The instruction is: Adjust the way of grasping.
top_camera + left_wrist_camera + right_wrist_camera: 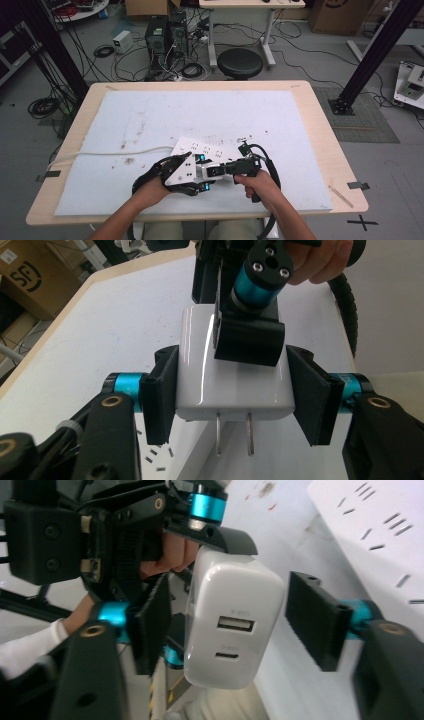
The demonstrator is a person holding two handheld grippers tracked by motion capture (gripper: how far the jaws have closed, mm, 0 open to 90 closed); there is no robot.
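Just above the near edge of the table [320,150], the left gripper [200,172] clamps a white charger [230,370] by its sides, prongs toward its camera. The right gripper [220,170] straddles the charger's port end, jaws half-closed, one pad clear of it.

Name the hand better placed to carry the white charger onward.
Left, probably: the left gripper already clamps the charger across its sides, while the right gripper only straddles it with a visible gap at one jaw.
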